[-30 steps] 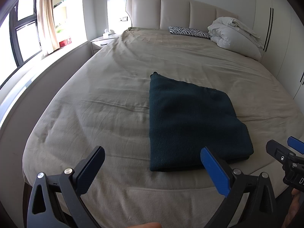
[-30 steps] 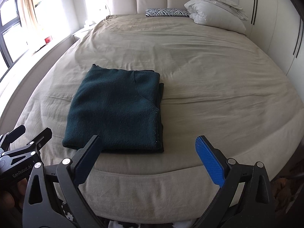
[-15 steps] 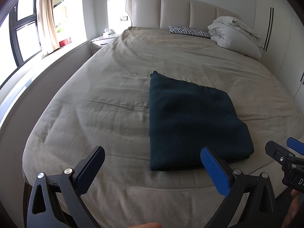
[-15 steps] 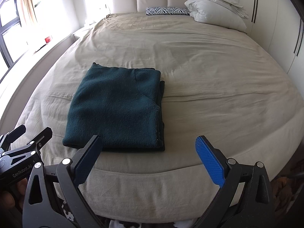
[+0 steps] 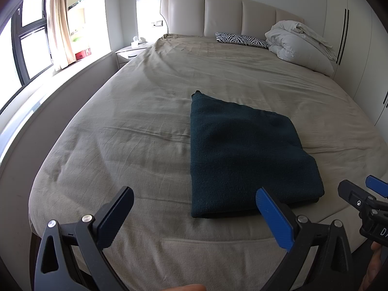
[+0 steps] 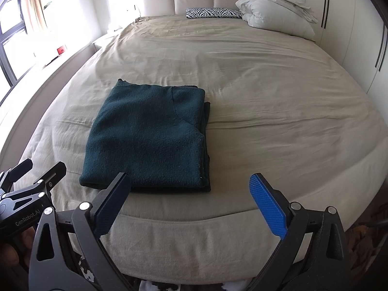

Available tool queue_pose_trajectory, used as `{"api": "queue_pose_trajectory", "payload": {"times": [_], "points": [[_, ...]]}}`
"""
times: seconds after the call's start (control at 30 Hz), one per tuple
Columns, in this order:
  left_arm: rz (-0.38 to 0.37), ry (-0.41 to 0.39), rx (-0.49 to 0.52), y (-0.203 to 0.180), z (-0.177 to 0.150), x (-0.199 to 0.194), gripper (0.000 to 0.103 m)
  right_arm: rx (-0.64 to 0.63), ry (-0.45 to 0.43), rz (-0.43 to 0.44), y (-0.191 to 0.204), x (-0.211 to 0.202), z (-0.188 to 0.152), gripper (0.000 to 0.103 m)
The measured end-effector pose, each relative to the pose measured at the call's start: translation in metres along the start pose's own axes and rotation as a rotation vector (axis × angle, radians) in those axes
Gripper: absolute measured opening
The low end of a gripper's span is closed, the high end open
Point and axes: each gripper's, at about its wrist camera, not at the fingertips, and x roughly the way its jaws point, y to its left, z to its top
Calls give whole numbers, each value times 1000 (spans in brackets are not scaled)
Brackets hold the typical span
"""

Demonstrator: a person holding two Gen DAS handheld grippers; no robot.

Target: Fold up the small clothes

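Note:
A dark teal knitted garment point(image 5: 245, 152) point(image 6: 150, 135) lies folded into a flat rectangle near the foot of the beige bed point(image 5: 135, 111) point(image 6: 278, 92). My left gripper point(image 5: 194, 208) hovers open over the bed's foot edge, left of the garment's near corner, with nothing between its fingers. My right gripper point(image 6: 191, 194) is open too, held just short of the garment's near edge and holding nothing. Each gripper also shows at the edge of the other's view: the right gripper point(image 5: 363, 194), the left gripper point(image 6: 26, 177).
A zebra-print pillow point(image 5: 240, 39) and a bundled white duvet point(image 5: 300, 46) lie by the padded headboard point(image 5: 228, 14). A nightstand point(image 5: 128, 53) and a window ledge run along the left. White wardrobe doors point(image 5: 349, 48) stand on the right.
Both grippers have drifted slightly; the garment sits a touch lower in the right wrist view. The garment itself has not moved, and both grippers stay open.

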Motion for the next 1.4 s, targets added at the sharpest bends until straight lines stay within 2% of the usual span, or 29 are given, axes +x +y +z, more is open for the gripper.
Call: {"api": "queue_pose_trajectory", "payload": {"times": [1.4], "points": [[0,3,0,1,1,0,103,1,9,2,2,3,-4,100]]}}
